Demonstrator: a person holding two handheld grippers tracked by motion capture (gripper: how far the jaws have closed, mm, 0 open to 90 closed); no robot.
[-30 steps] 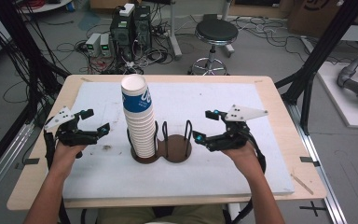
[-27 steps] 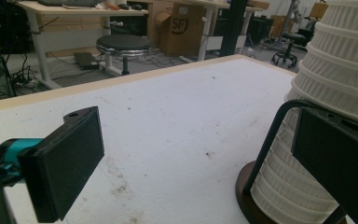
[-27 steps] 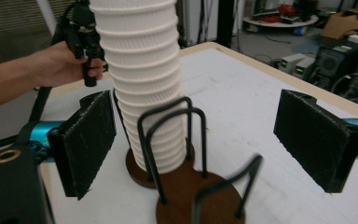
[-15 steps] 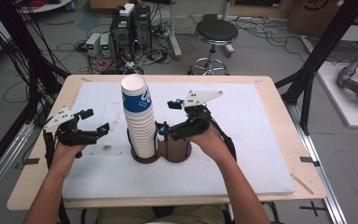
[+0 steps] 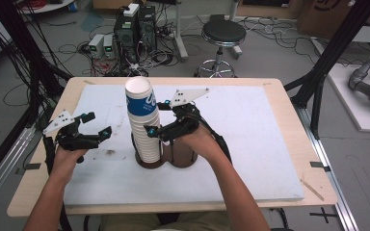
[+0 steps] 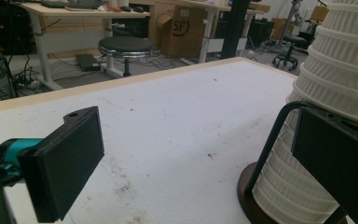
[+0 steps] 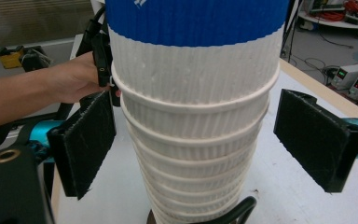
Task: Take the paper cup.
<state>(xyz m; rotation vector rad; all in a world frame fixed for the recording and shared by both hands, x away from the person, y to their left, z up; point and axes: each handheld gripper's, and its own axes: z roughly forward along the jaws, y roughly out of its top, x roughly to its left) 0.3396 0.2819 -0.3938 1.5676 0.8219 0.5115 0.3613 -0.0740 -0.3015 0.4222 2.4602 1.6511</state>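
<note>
From my seat the cups [image 7: 193, 140] look like ribbed paper, matt white, top one with a blue band. The holder [image 5: 180, 155] has a dark brown base and thin black wire loops. My gripper pads [image 7: 314, 137] look like rough black foam. The table [image 5: 270, 120] is scuffed matt white with a pale wood edge.

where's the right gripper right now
In the high view the right gripper is mid-table, open around the cup stack in the brown holder, jaws either side.

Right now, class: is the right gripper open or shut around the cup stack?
Open. The right gripper straddles the cup stack, with gaps beside both pads.
</note>
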